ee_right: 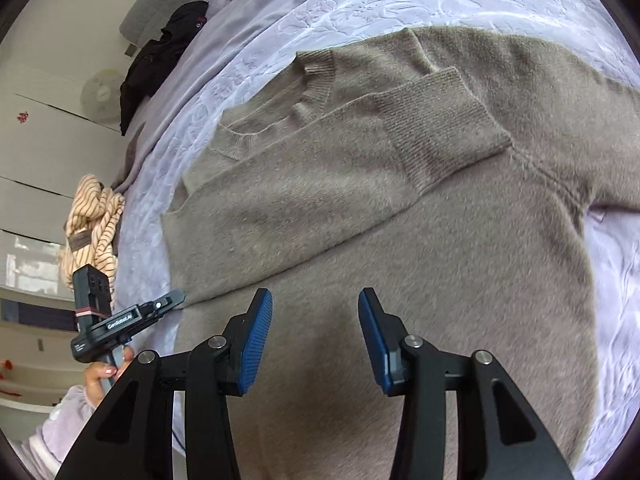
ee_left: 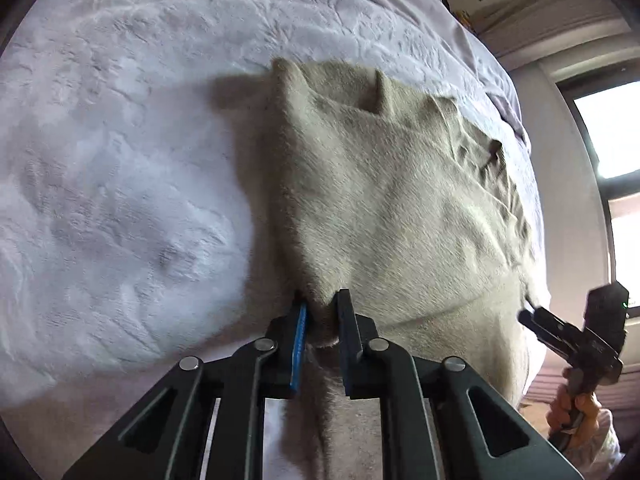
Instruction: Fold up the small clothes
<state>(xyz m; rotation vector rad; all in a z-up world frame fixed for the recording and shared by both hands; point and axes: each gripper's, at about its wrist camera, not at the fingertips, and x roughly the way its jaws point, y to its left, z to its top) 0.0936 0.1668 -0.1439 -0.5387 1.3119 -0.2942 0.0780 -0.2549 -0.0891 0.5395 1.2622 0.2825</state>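
A beige fuzzy sweater [ee_right: 400, 220] lies spread on the lavender bedspread [ee_right: 360, 4], neckline toward the left, one sleeve with its ribbed cuff [ee_right: 444, 136] folded across the chest. My left gripper [ee_left: 322, 304] is shut on the sweater's edge [ee_left: 384, 208], pinching a bunch of fabric near the hem corner; it also shows in the right wrist view [ee_right: 176, 298] at the sweater's left side. My right gripper [ee_right: 316, 312] is open and empty, hovering just above the sweater's lower body. It also shows in the left wrist view [ee_left: 532, 316] at the far right edge of the sweater.
The lavender bedspread [ee_left: 120, 160] extends wide to the left of the sweater. A striped cream garment [ee_right: 92, 220] and a dark garment [ee_right: 160, 60] lie at the bed's far edge. A window [ee_left: 616, 140] is on the right.
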